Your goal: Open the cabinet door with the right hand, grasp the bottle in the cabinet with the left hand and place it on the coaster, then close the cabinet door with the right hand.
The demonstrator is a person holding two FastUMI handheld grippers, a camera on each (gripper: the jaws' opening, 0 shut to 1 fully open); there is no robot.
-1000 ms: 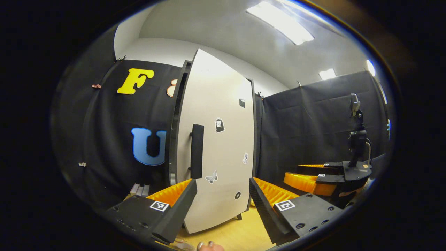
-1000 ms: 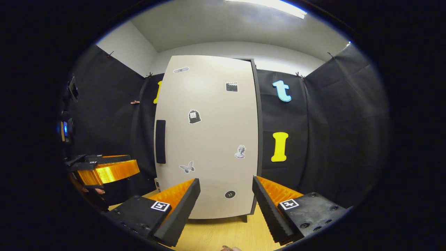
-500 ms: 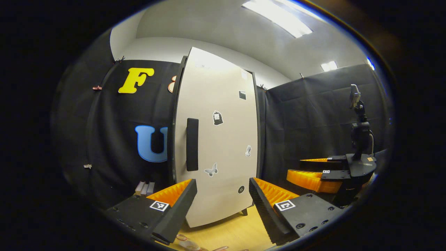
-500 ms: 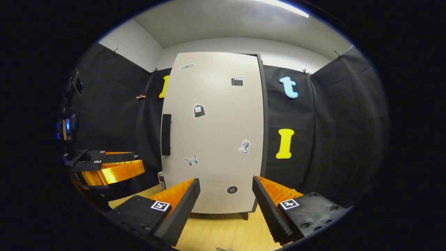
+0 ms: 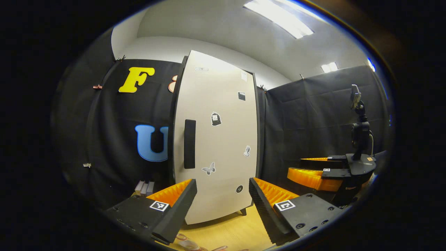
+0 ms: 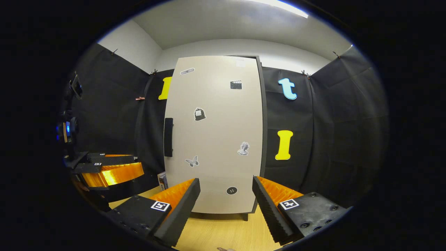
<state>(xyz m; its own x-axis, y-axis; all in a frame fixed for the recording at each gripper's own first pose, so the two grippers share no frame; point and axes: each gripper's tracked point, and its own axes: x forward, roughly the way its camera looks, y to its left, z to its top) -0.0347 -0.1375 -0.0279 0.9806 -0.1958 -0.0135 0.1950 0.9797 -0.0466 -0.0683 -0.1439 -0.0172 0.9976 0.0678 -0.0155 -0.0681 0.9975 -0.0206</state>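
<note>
Both grippers hang with their fingers spread and nothing between them: the left gripper [image 5: 223,205] and the right gripper [image 6: 226,205] each face the one cabinet door [image 6: 214,136], well apart from it. That door lies flush against the cabinet frame, with a single dark vertical handle [image 6: 168,137] near its left edge and several small stickers scattered over its pale face, among them a butterfly [image 6: 192,161] and a round button [image 6: 231,190]. In the left gripper view the door [image 5: 216,139] and handle [image 5: 189,144] appear at a slant, with the right gripper [image 5: 313,174] off to the side. The cabinet stands on a light wooden tabletop [image 6: 223,233]. A few small box-like items [image 5: 144,187] sit beside the cabinet's left foot. At the bottom edge of the left gripper view something clear and rounded [image 5: 188,243] lies on the wood, too cropped to identify.
</note>
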